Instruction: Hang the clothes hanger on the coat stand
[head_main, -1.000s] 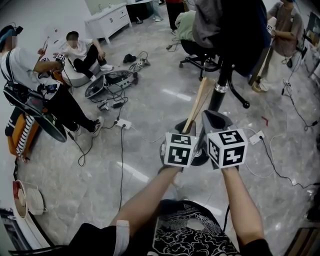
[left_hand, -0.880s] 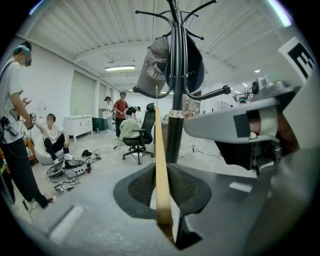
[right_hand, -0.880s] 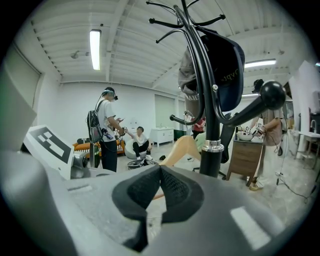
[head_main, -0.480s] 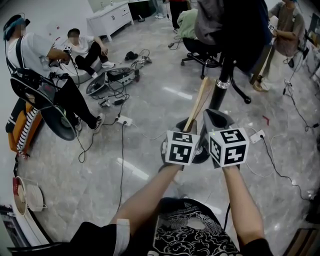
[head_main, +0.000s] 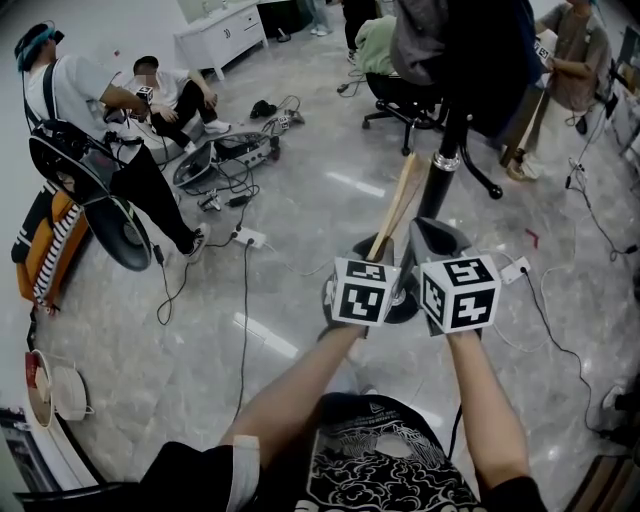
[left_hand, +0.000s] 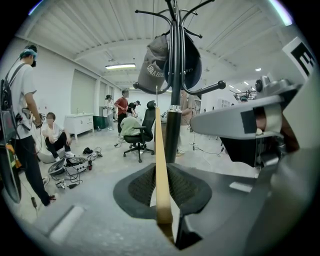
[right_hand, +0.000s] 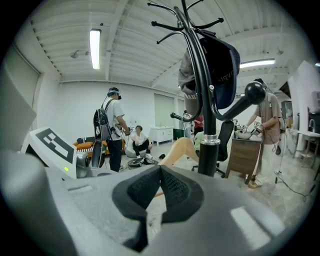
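A pale wooden clothes hanger (head_main: 396, 203) stands upright in my left gripper (head_main: 376, 256), which is shut on its lower end. In the left gripper view the wooden hanger (left_hand: 160, 165) rises between the dark pads just left of the black coat stand pole (left_hand: 173, 125). My right gripper (head_main: 427, 243) sits close beside the left one, jaws shut with nothing seen between them. The right gripper view shows the right gripper (right_hand: 160, 176), the hanger's curved arm (right_hand: 178, 149) behind it, and the coat stand (right_hand: 207, 135) close ahead. The coat stand (head_main: 441, 168) carries dark clothes at its top.
A grey cap (left_hand: 153, 64) and dark bag (right_hand: 221, 75) hang on the stand's hooks. The round base (head_main: 405, 309) lies under my grippers. Cables and gear (head_main: 228, 160) litter the floor at left, near people (head_main: 90, 120). An office chair (head_main: 400, 105) stands behind.
Both grippers and the hanger have stayed almost still by the stand. The standing person at the left has shifted a little across the floor.
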